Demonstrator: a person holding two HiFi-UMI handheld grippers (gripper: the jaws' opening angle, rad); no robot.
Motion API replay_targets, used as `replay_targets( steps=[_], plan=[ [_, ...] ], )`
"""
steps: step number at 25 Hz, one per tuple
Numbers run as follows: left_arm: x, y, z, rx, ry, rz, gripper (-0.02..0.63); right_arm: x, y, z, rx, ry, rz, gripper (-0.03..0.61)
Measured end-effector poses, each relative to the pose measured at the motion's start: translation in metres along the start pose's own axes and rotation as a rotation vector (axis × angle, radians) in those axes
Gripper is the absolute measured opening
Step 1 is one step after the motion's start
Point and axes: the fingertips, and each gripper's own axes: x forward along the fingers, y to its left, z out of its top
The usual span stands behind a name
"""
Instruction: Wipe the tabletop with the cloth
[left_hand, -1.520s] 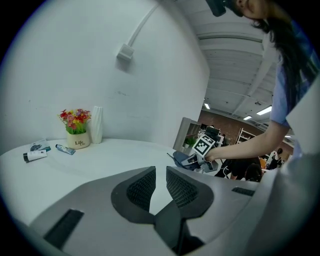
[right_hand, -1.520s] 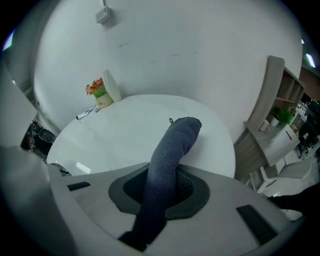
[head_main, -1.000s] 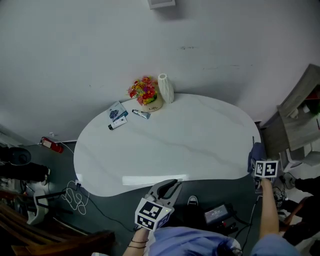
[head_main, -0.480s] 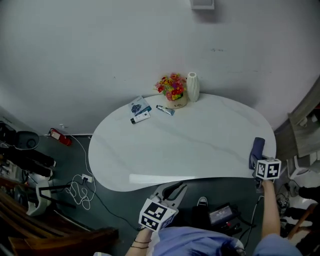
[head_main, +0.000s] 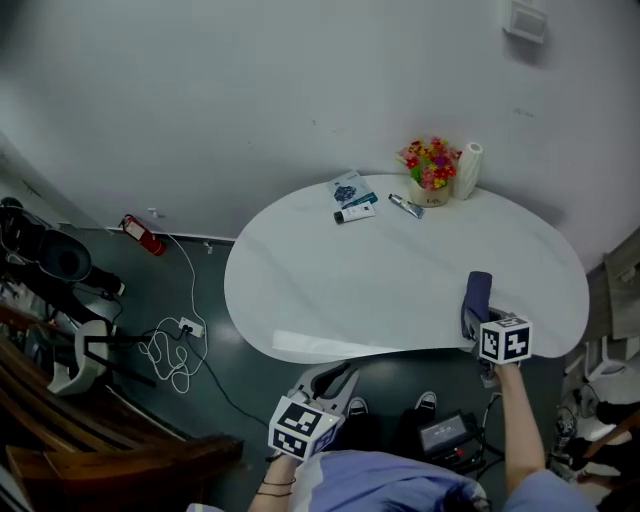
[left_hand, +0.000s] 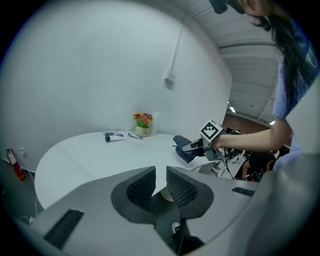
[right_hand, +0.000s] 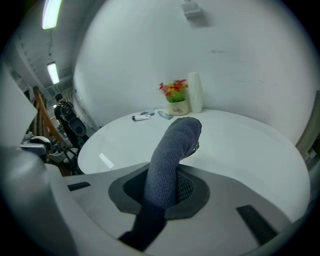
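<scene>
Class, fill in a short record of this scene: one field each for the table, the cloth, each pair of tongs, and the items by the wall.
Table: white rounded tabletop
Cloth: dark blue cloth, over the table's right end
Right tongs: shut on the cloth
Left tongs: slightly apart, empty, off the near edge
By the wall: flower pot, white cylinder, tube, packet

My head camera looks steeply down from high above the table (head_main: 330, 300), whole top in frame. The camera on my left gripper (left_hand: 160, 175) sits off the near edge, facing across toward the wall; the one on my right gripper (right_hand: 167, 187) rides low over the top, the cloth (right_hand: 172, 145) close before it. All three share the flowers (head_main: 431, 160) at the far edge.
</scene>
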Motion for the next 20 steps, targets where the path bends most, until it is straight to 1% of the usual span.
replay_targets(
  steps=[3,6,10,13,15,17,18,20],
  plan=[
    [-0.029,0.028,-0.016,-0.029,-0.003,0.034,0.061,0.025,0.078,0.011,-0.05,-0.002,0.089,0.067],
    [-0.053,0.05,-0.033,-0.048,0.003,0.063,0.061,0.047,0.16,0.011,-0.122,0.012,0.19,0.067],
    [-0.075,0.065,-0.046,-0.071,-0.005,0.078,0.061,0.065,0.262,-0.011,-0.257,0.054,0.32,0.067],
    [-0.088,0.073,-0.056,-0.08,-0.01,0.086,0.061,0.073,0.327,-0.035,-0.322,0.091,0.411,0.067],
    [-0.093,0.077,-0.062,-0.088,-0.012,0.092,0.061,0.076,0.362,-0.05,-0.35,0.113,0.473,0.067],
    [-0.097,0.079,-0.066,-0.1,-0.015,0.094,0.06,0.08,0.387,-0.065,-0.377,0.138,0.519,0.067],
    [-0.098,0.079,-0.067,-0.106,-0.016,0.093,0.061,0.082,0.394,-0.072,-0.39,0.151,0.528,0.067],
    [-0.1,0.077,-0.068,-0.114,-0.016,0.084,0.061,0.089,0.395,-0.084,-0.406,0.176,0.516,0.067]
  ],
)
